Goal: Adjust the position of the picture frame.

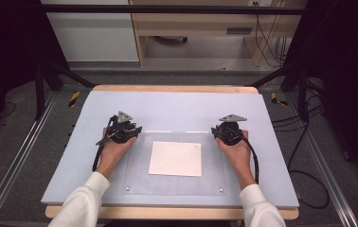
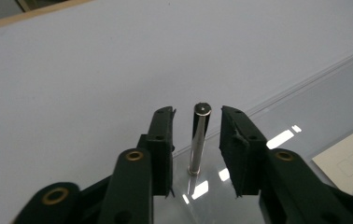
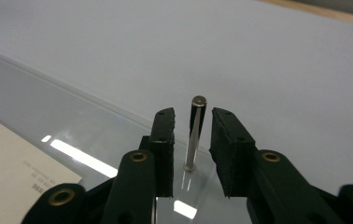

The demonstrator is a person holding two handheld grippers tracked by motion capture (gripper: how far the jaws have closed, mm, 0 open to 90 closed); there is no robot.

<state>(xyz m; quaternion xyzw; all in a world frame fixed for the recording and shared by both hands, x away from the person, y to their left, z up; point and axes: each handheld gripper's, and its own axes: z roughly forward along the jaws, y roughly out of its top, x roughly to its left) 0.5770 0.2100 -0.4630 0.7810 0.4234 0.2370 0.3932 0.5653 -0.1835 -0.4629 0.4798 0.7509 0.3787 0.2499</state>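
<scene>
From above, your hands and the grey plates hide the jaws of both grippers, so both pins are out of sight there at the clear sheet's (image 1: 139,182) far corners, left and right of the paper (image 1: 175,158) at centre frame. In the left gripper view, your left gripper (image 2: 197,135) stands open around the left pin (image 2: 199,140), a slim gap each side. The right gripper (image 3: 193,133) likewise stands open around the right pin (image 3: 195,133), with bare mat (image 3: 258,56) beyond filling the upper frame.
</scene>
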